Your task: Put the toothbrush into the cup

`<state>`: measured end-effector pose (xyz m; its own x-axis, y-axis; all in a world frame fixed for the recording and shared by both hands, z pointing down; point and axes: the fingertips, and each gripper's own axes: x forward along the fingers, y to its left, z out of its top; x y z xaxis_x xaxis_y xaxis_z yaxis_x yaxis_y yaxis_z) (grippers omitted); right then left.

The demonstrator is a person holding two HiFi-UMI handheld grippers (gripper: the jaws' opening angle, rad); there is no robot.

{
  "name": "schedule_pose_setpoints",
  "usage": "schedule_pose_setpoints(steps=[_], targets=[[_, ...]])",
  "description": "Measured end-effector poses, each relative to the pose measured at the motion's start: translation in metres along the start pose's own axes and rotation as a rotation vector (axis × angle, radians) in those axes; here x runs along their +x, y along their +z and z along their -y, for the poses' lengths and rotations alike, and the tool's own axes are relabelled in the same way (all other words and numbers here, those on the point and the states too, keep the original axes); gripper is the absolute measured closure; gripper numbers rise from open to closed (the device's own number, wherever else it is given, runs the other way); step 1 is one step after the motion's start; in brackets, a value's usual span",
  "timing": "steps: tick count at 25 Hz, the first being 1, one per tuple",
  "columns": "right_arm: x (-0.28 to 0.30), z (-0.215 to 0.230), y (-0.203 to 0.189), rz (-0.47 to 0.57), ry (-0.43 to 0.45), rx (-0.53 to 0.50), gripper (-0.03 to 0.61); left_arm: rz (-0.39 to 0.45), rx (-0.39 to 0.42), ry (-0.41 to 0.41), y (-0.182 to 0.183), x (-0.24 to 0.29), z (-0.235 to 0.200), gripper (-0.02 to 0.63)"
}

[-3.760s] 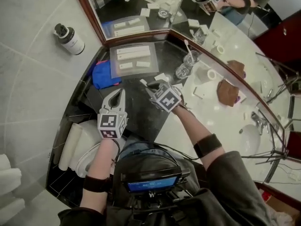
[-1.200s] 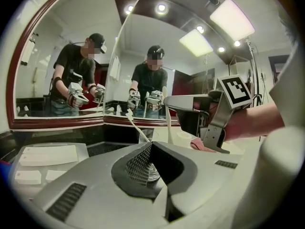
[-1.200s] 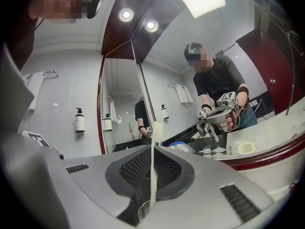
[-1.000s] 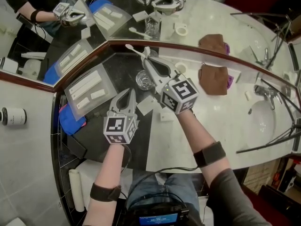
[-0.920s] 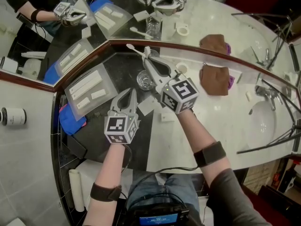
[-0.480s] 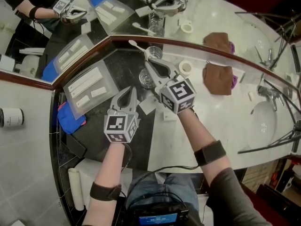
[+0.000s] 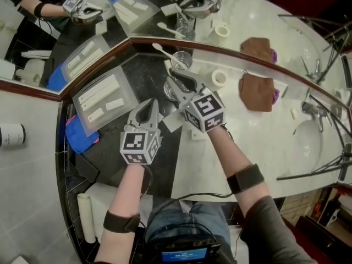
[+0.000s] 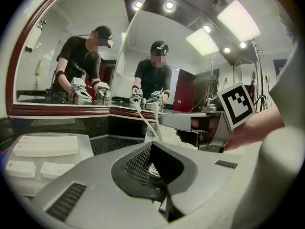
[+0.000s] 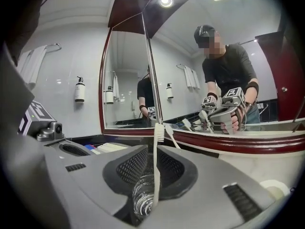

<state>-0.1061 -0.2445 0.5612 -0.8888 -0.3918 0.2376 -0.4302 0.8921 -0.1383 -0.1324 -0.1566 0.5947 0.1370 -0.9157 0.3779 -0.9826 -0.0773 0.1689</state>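
The right gripper [image 9: 155, 151] has its jaws apart, having just been opening; the white toothbrush [image 9: 155, 171] stands upright between them with a gap on either side, its lower end down in the clear glass cup [image 9: 141, 195]; in the head view this gripper [image 7: 171, 82] reaches over that cup, which stands on the dark counter [image 7: 137, 70] in front of the mirror [image 7: 165, 4]; just farther off, close to the mirror's frame, a second cup [image 7: 182, 60] holds another toothbrush [image 7: 163, 50] that leans to the left; the left gripper [image 7: 149, 103] is nearer and to the left, its jaws pressed together on nothing; each gripper's cube bears a black-and-white square marker; to the left lies a clear packet [image 7: 102, 100] with white labels whose print is too small to read, and nearer than it a blue cloth [image 7: 80, 137]; a bottle [image 7: 11, 135] at the far left carries a dark label, likewise unreadable; on the pale counter to the right lie a white ring [image 7: 219, 78] and a brown cloth [image 7: 258, 89].
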Motion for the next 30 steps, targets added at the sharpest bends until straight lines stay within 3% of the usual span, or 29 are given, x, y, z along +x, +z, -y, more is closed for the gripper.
schedule_pose_setpoints(steps=[11, 16, 22, 30], targets=[[-0.015, -0.003, 0.019, -0.007, -0.017, -0.007, 0.500, 0.006, 0.006, 0.012, 0.017, -0.014, 0.003, 0.612], [-0.050, -0.011, 0.040, 0.000, -0.040, 0.024, 0.502, 0.018, 0.028, 0.022, 0.045, -0.040, 0.013, 0.612], [-0.107, -0.027, 0.054, -0.017, -0.051, 0.060, 0.571, 0.029, 0.058, 0.033, 0.071, -0.083, 0.029, 0.612], [-0.172, -0.036, 0.051, -0.054, -0.085, 0.086, 0.571, 0.036, 0.086, 0.053, 0.086, -0.137, 0.039, 0.612]])
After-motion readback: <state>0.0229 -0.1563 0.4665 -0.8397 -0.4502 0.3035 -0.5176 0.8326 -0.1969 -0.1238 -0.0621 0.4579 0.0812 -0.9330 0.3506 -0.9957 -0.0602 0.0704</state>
